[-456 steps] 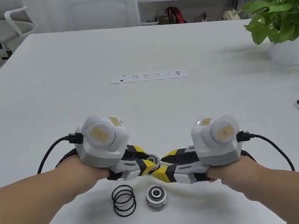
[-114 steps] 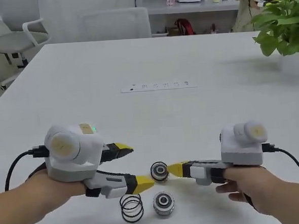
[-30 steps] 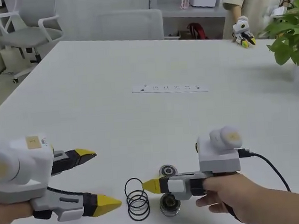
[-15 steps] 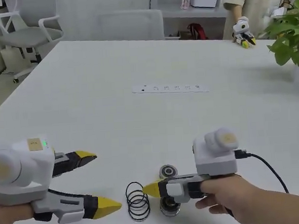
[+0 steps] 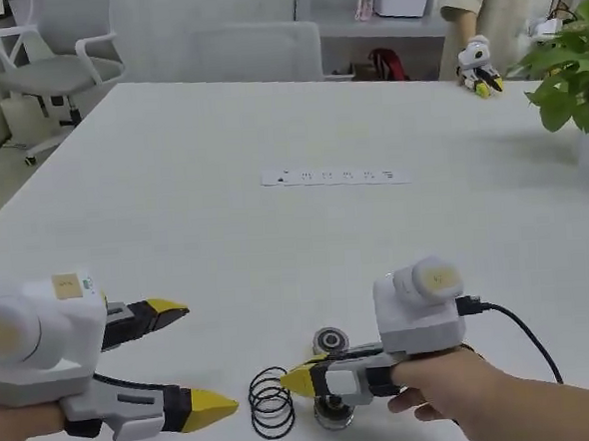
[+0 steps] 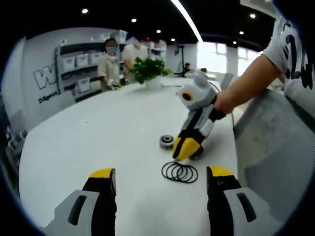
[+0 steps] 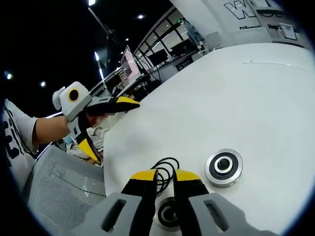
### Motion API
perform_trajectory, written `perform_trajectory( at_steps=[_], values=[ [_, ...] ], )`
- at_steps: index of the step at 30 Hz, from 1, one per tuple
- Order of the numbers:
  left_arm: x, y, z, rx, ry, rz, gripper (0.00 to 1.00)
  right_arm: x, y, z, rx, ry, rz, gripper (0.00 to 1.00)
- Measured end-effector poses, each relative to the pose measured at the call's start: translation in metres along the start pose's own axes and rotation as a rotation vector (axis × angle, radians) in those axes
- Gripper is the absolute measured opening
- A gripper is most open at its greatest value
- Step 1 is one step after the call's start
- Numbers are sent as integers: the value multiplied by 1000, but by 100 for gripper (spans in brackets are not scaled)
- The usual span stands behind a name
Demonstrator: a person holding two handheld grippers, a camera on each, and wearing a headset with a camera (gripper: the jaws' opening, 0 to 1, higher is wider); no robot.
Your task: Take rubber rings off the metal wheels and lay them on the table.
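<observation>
Left gripper (image 5: 196,358): jaws wide apart, holding nothing. Right gripper (image 5: 292,380): jaws almost together, above the near metal wheel (image 5: 332,415). Rubber rings (image 5: 271,403) lie stacked on the table (image 5: 276,252) beside it; second wheel (image 5: 330,339) just beyond

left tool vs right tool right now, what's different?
Left tool has its jaws spread wide; right tool has them nearly together. Left tool hangs off to the side of the rings; right tool sits low over the near wheel. Both have yellow tips.

White table (image 5: 269,132), office chairs (image 5: 40,66), shelves (image 5: 402,19)
</observation>
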State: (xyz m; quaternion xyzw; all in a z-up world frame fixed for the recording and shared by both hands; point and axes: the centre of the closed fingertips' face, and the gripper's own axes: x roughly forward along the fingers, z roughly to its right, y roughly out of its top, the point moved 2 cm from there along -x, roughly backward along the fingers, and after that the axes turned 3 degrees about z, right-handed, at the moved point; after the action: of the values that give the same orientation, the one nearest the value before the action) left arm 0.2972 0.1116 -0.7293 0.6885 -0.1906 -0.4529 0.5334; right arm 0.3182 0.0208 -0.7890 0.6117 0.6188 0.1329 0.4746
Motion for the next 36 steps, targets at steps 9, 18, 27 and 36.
perform_trajectory(
  at_steps=[9, 18, 27, 36],
  values=[
    [-1, 2, 0, 2, 1, 3, 76, -5, 8, -2, -17, 0, 32, 18],
    [-1, 5, 1, 3, 3, 12, 76, -15, 19, -4, -39, 1, 68, 25],
    [-1, 11, 1, 5, 4, 25, 76, -30, 29, -12, -87, 16, 99, 29],
    [-3, 20, 1, 10, 9, 47, 77, -46, 36, -18, -166, 9, 122, 38]
  ],
)
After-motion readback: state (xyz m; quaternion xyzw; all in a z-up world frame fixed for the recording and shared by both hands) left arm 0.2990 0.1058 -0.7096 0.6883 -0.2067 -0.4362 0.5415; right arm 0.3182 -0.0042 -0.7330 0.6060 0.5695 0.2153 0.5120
